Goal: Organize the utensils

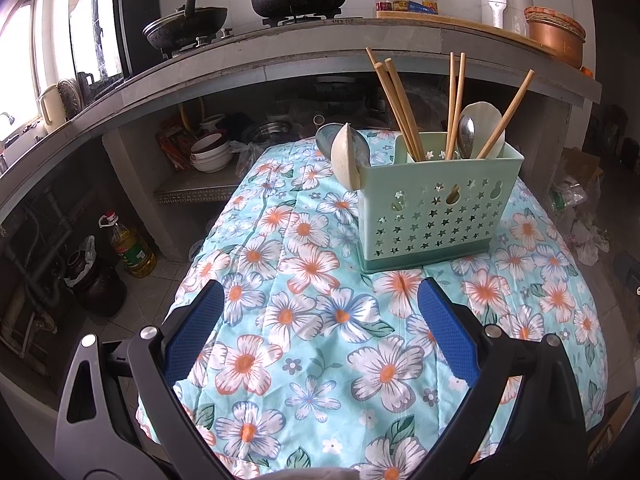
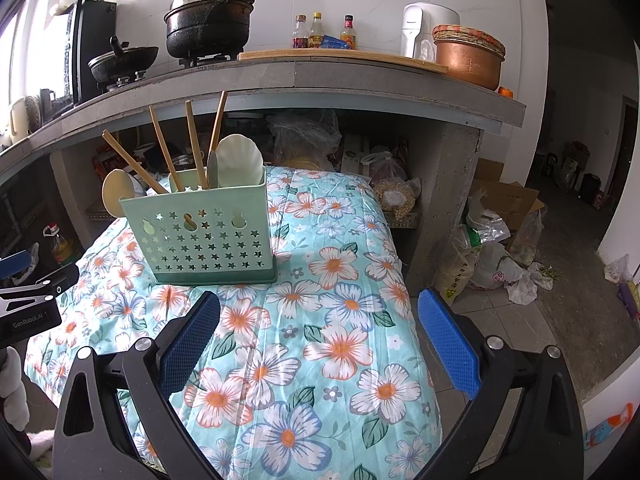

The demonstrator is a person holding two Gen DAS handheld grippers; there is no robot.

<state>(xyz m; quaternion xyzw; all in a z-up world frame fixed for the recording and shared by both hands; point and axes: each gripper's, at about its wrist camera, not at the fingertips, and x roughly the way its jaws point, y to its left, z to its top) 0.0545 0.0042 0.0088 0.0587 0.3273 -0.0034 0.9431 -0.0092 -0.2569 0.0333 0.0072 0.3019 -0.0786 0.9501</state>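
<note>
Both claws wide, empty: left gripper (image 1: pixel 320 328), right gripper (image 2: pixel 319 336). Chopsticks (image 1: pixel 400 108) and spoons (image 1: pixel 482 128) upright in green caddy (image 1: pixel 432 208), far on floral cloth (image 1: pixel 312 344).

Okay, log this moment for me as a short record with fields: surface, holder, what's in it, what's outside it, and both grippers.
surface: floral quilted cloth over a table
holder: green star-punched utensil caddy, upright on the cloth
in holder: wooden chopsticks, a metal spoon, a white ladle
outside holder: a white spoon resting against the caddy's left end
left gripper: open, empty, above the cloth short of the caddy
right gripper: open, empty, above the cloth
</note>
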